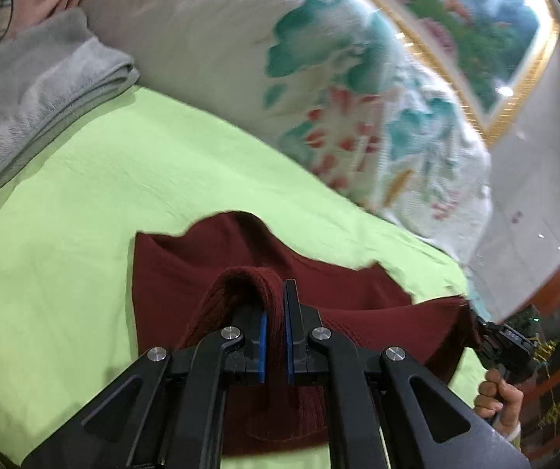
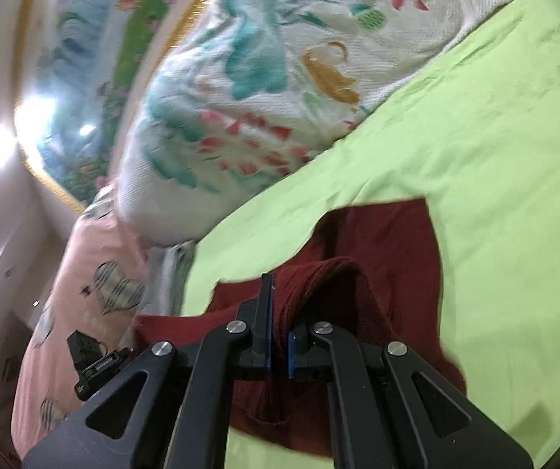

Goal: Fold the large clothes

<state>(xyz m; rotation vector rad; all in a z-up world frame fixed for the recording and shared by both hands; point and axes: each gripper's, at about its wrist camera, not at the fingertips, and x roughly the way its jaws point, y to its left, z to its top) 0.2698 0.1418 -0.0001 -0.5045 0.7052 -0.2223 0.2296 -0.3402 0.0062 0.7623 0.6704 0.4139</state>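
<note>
A dark red knit garment lies partly on the green bed sheet and is lifted at its near edge. My left gripper is shut on a ribbed edge of the garment, which drapes over the left finger. My right gripper is shut on another ribbed edge of the same garment. The right gripper also shows in the left wrist view, held by a hand at the far right, with the garment stretched between the two. The left gripper shows at the lower left of the right wrist view.
A large white floral quilt is piled along the far side of the bed. A folded grey blanket lies at the left. A pink heart-print pillow lies beside the bed sheet. A framed painting hangs on the wall.
</note>
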